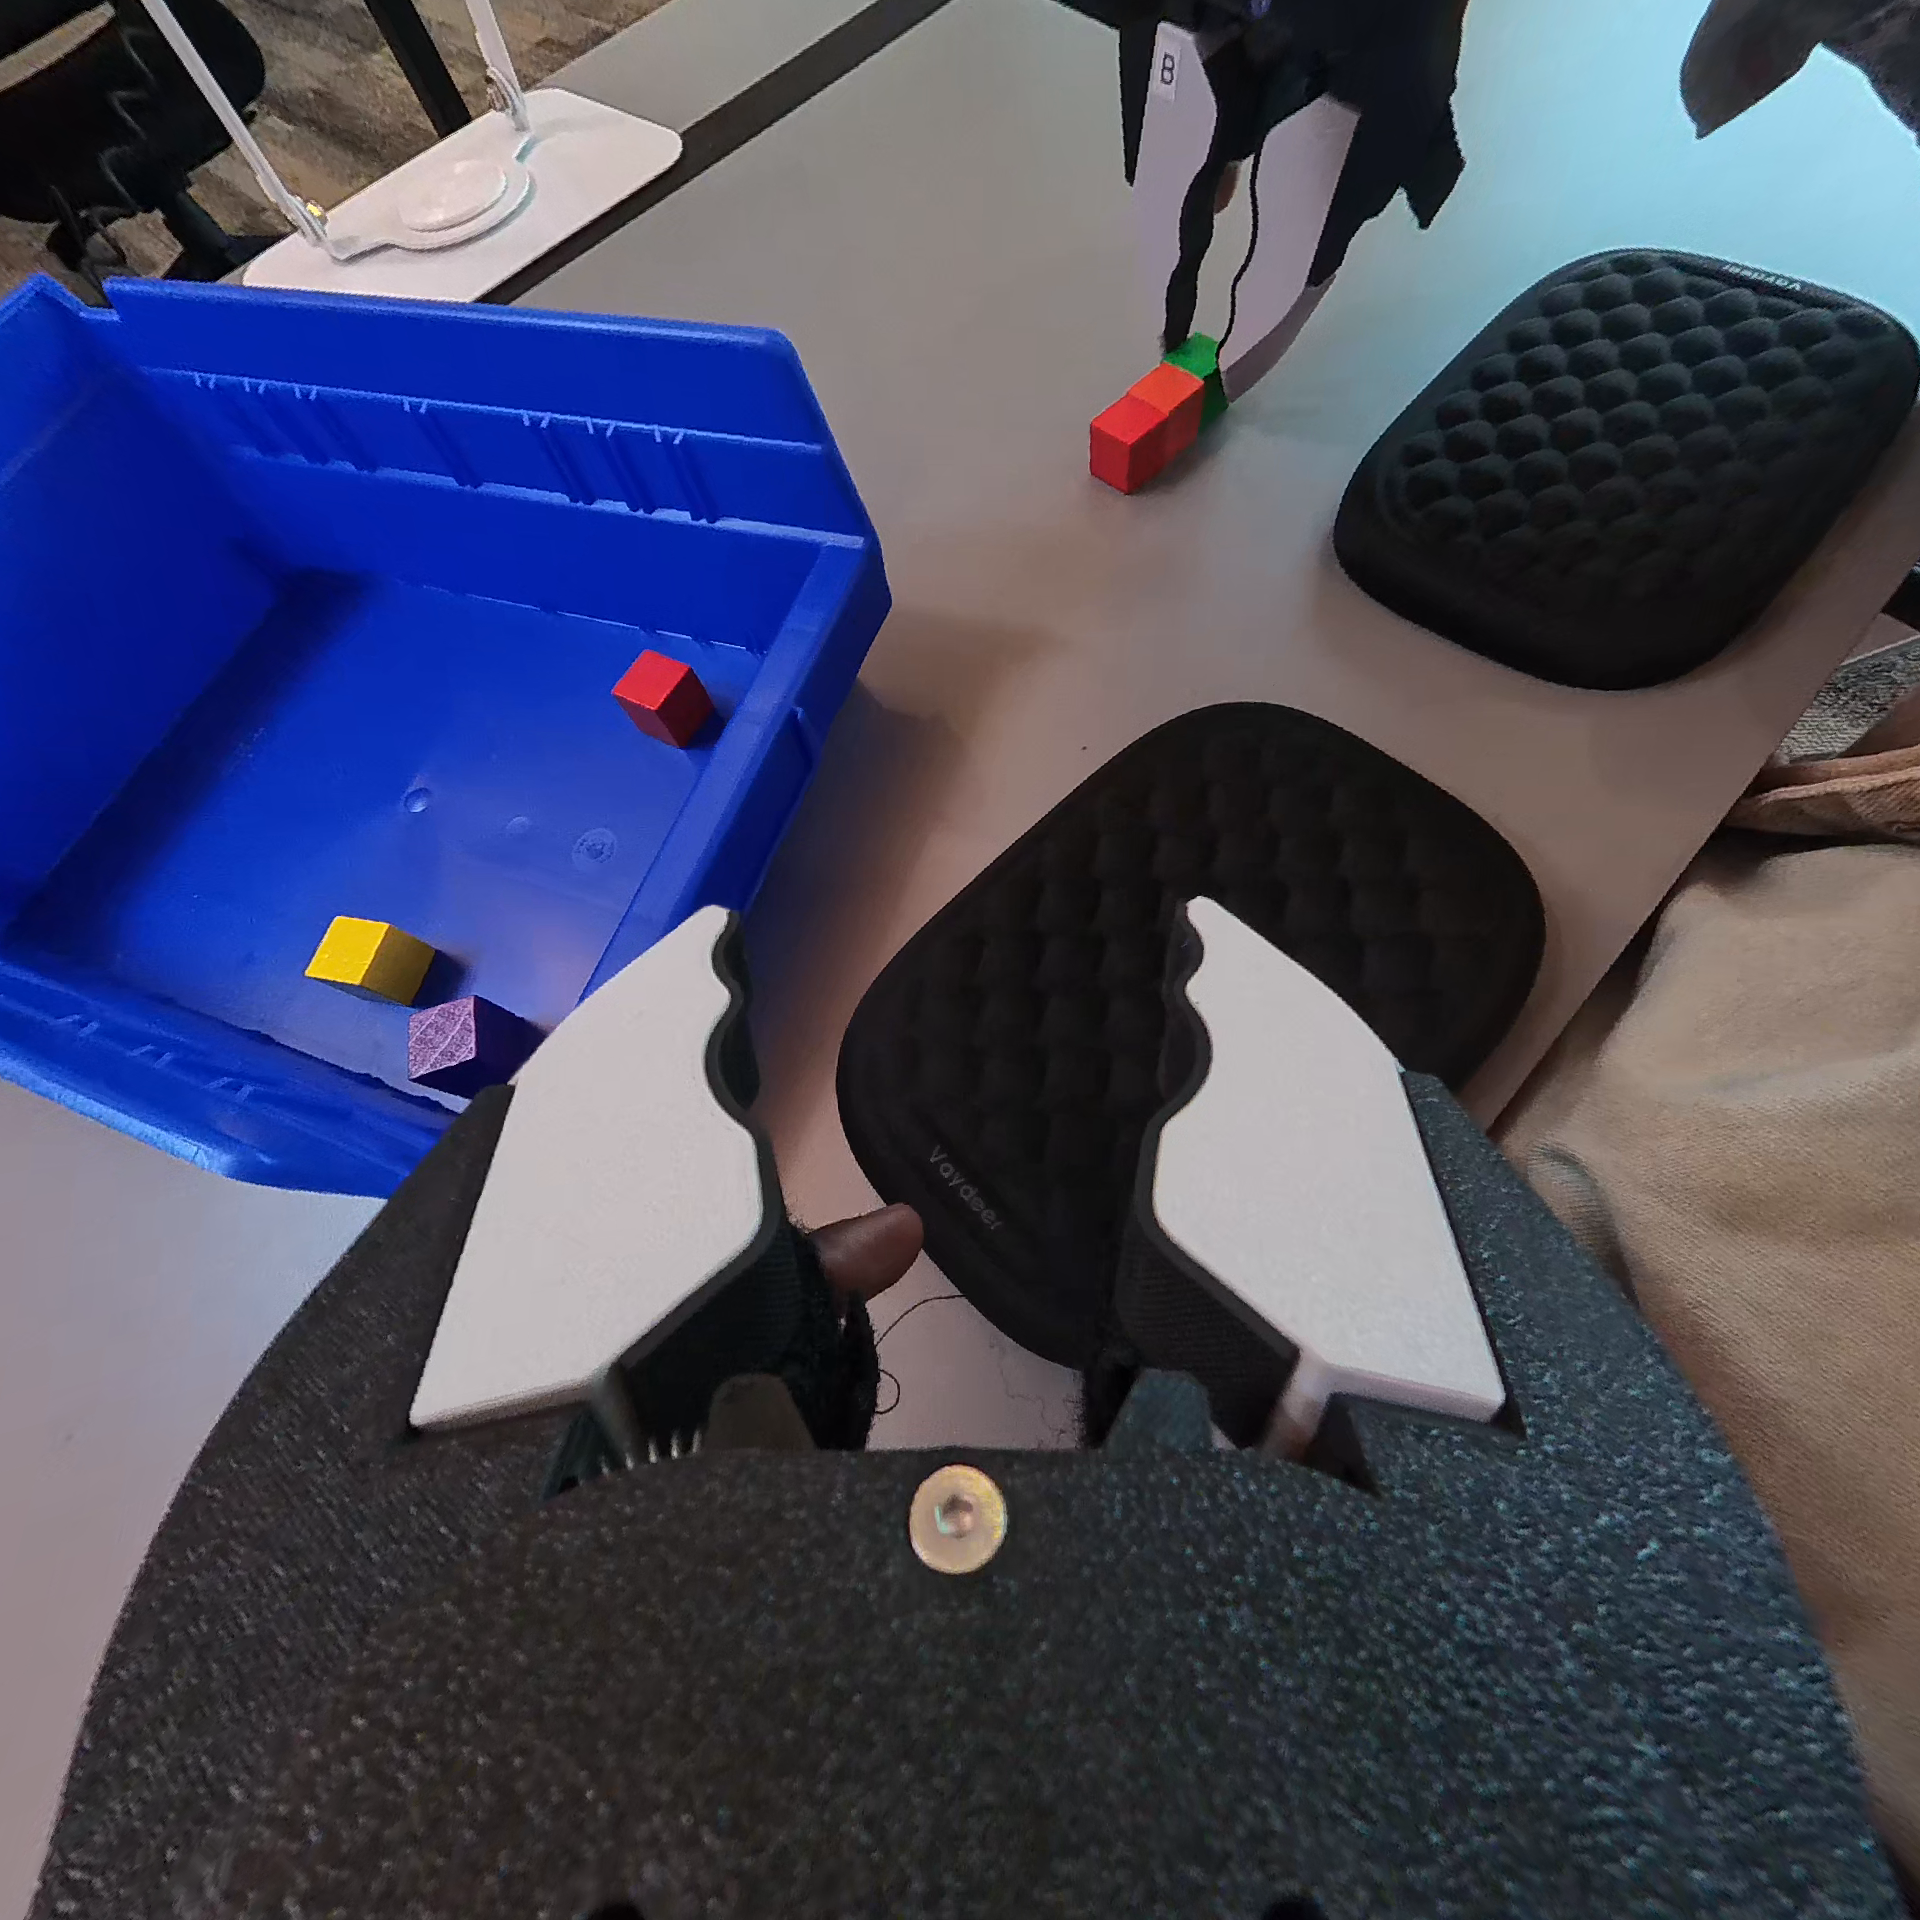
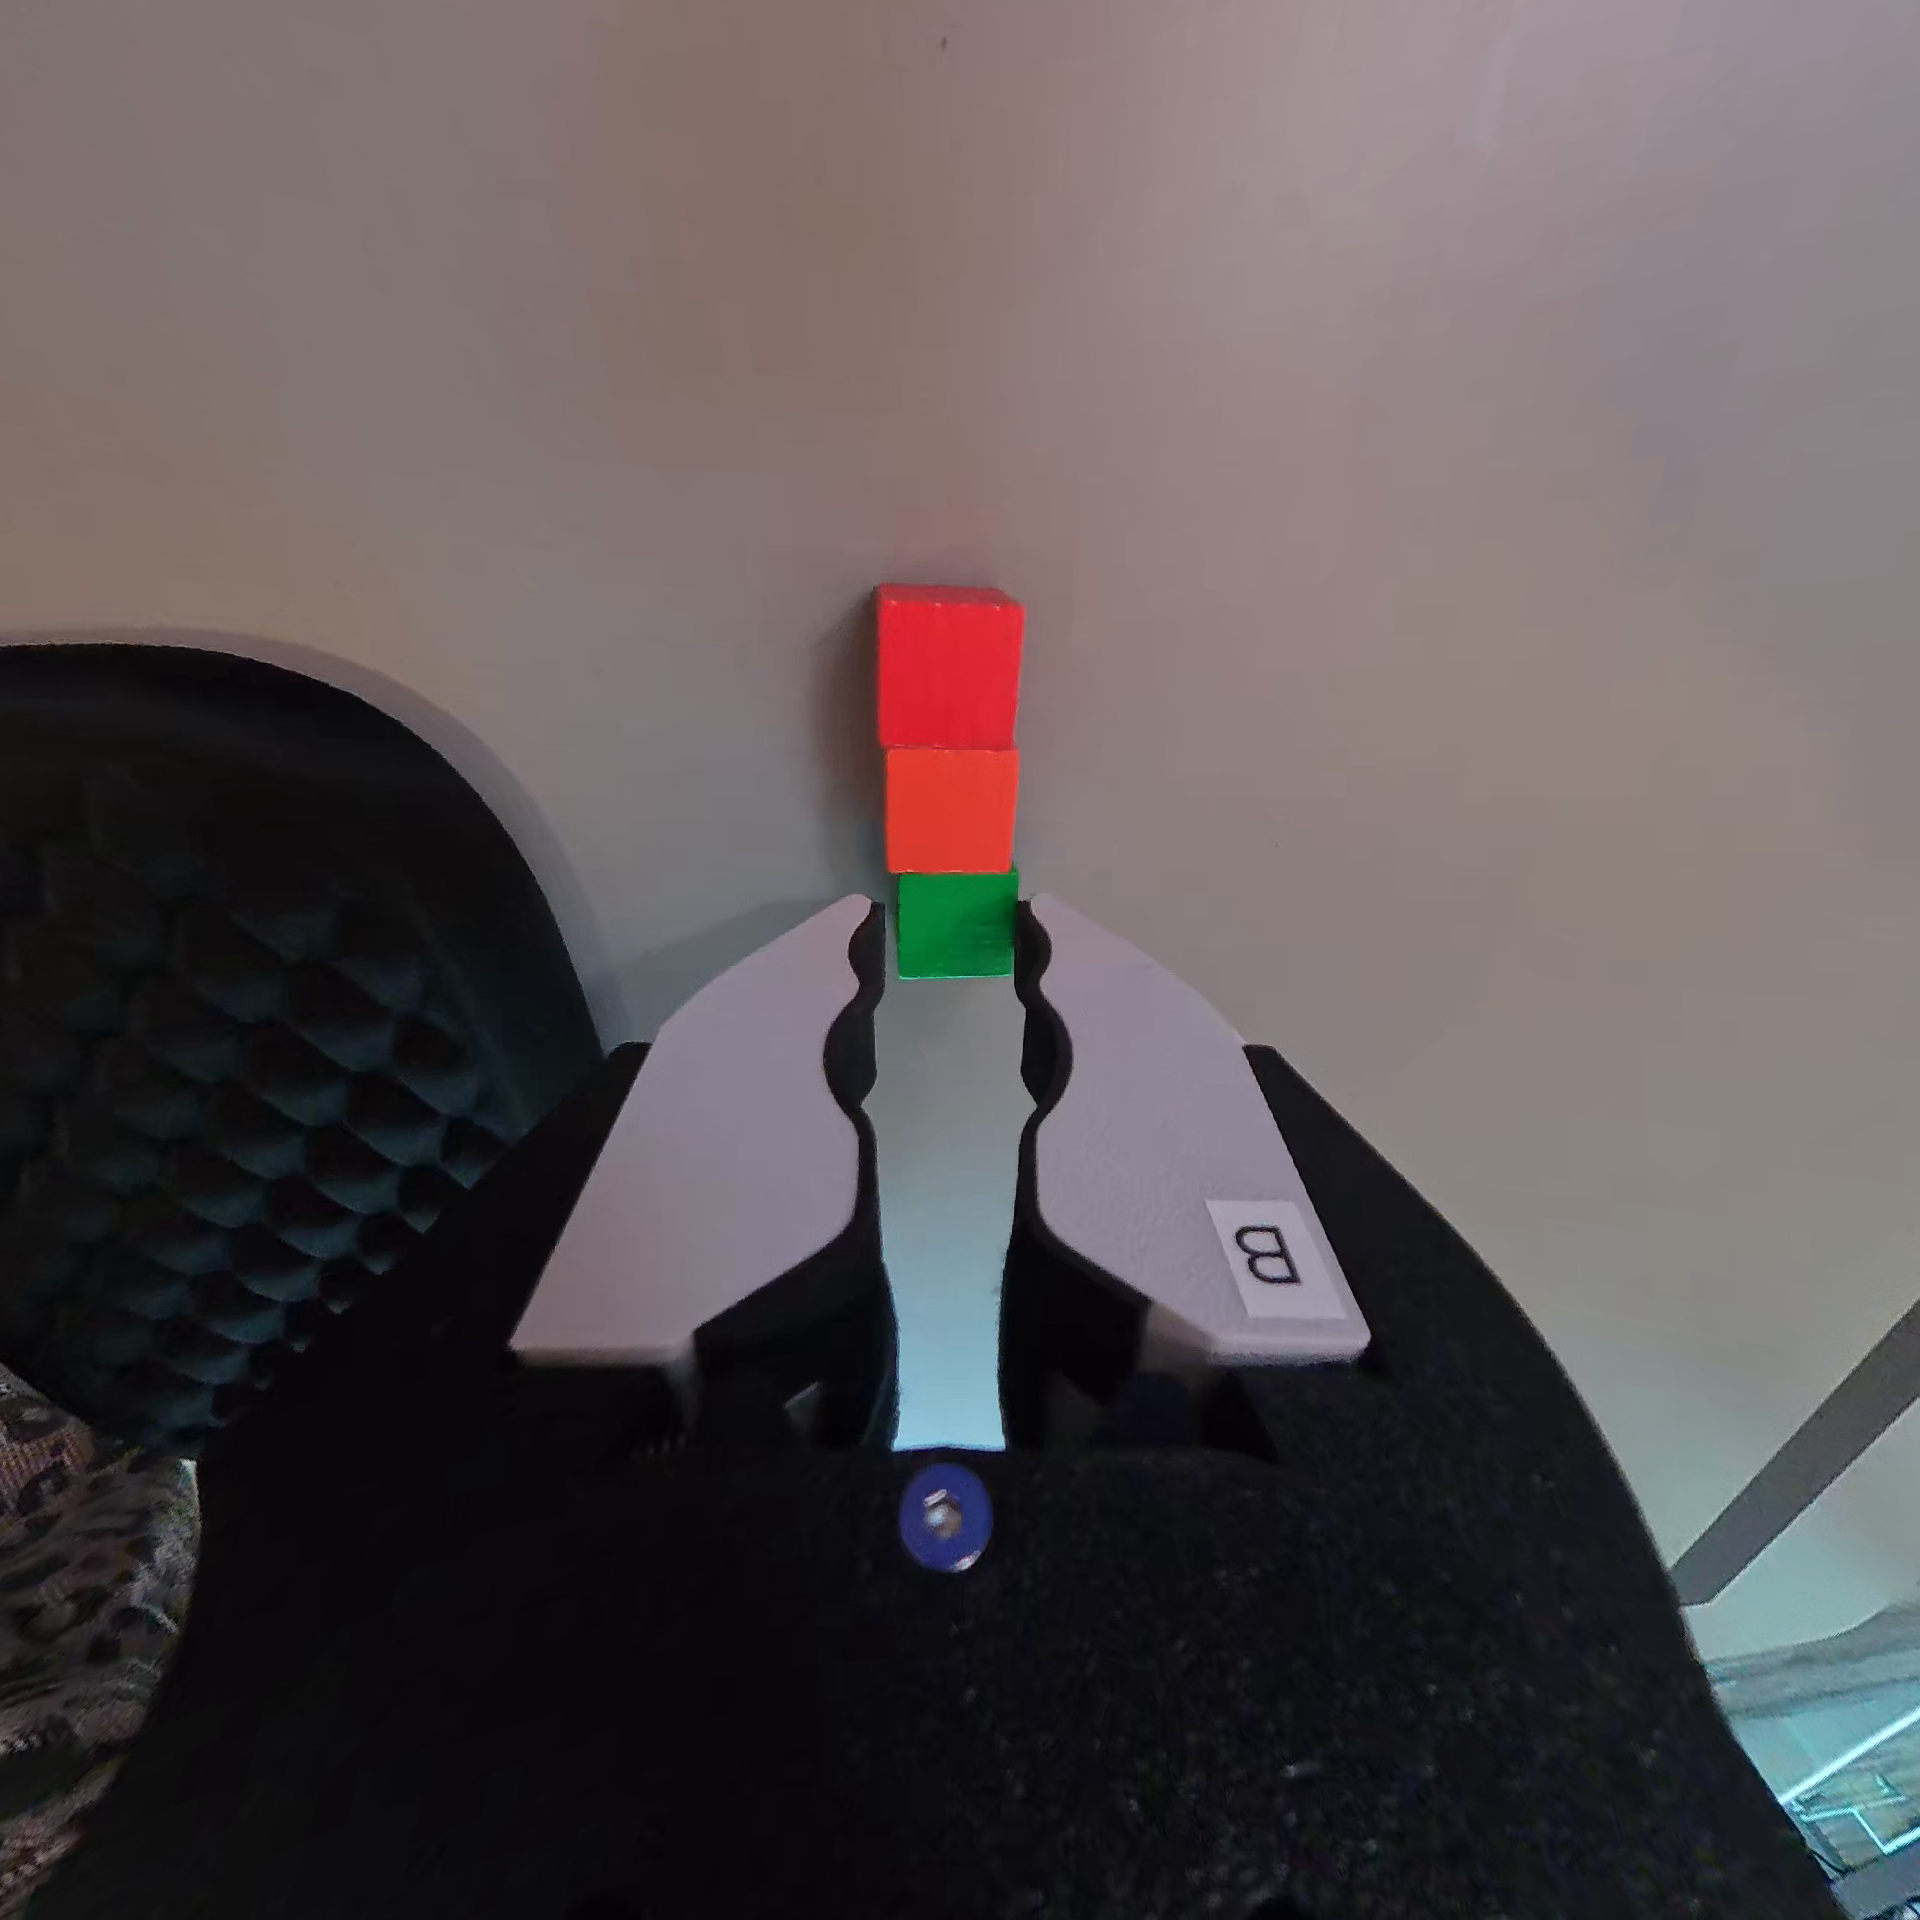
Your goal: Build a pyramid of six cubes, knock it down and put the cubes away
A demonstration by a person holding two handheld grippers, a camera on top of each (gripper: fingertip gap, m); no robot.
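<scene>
Grey matte tabletop (image 1: 987, 260), dark strip along far edge. Two black quilted pads on it: one (image 1: 1631, 468) near right edge, other (image 1: 1195, 987) closer to camera, well apart from first. White flat stand base (image 1: 582, 166) with clear uprights at far left corner of table. Beyond table: mottled brown-grey carpet (image 1: 343, 73), black office chair (image 1: 114, 114), dark table leg. Cool bluish glare on far right of tabletop. Beige fabric (image 1: 1766, 1195) off table's right edge.
</scene>
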